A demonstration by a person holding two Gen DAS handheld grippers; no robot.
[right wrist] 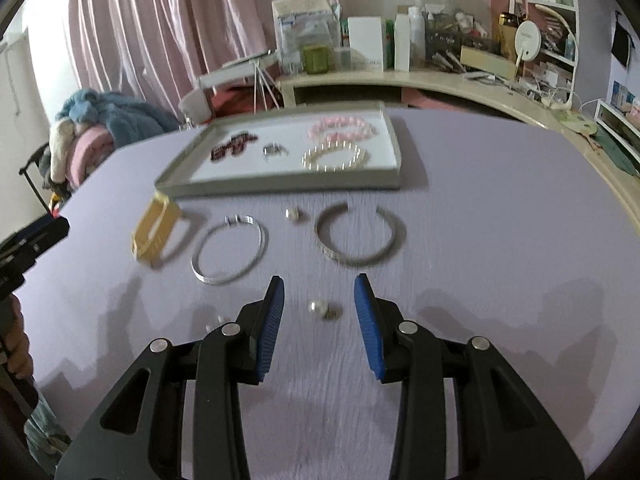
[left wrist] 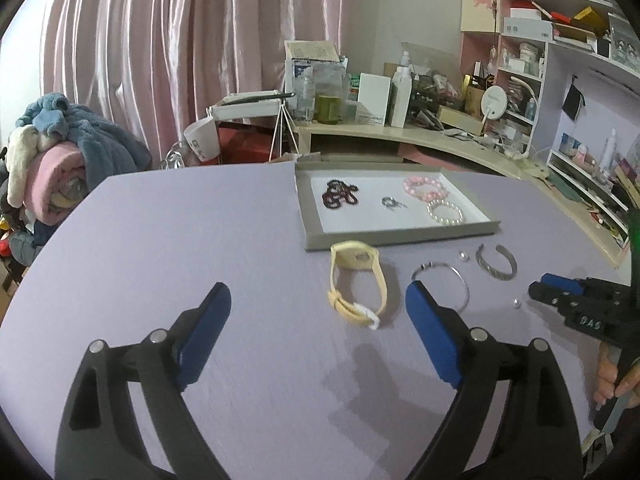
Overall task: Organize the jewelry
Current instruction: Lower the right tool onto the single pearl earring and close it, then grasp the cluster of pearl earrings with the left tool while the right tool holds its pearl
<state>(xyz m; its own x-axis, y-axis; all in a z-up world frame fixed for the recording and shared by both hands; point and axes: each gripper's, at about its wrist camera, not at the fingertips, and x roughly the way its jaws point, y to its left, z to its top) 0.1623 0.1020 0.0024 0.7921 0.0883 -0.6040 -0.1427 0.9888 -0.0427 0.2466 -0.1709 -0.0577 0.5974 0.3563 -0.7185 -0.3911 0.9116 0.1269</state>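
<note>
A grey tray (left wrist: 400,237) (right wrist: 280,188) with a white floor holds a dark red bead string (left wrist: 339,195), a small silver piece (right wrist: 274,149), a pink bead bracelet (right wrist: 342,128) and a pearl bracelet (right wrist: 335,157). On the purple table in front lie a yellow watch band (left wrist: 356,284) (right wrist: 157,229), a thin silver bangle (right wrist: 229,254), a silver cuff (right wrist: 358,236), a small stud (right wrist: 294,214) and a pearl earring (right wrist: 318,307). My left gripper (left wrist: 318,312) is open above the table, next to the band. My right gripper (right wrist: 319,300) is open around the pearl earring.
A cluttered desk (left wrist: 420,136) and shelves (left wrist: 580,80) stand behind the table. Pink curtains (left wrist: 160,40) hang at the back. A pile of blankets (left wrist: 60,152) sits at the left. Another small pearl (right wrist: 214,325) lies by the right gripper's left finger.
</note>
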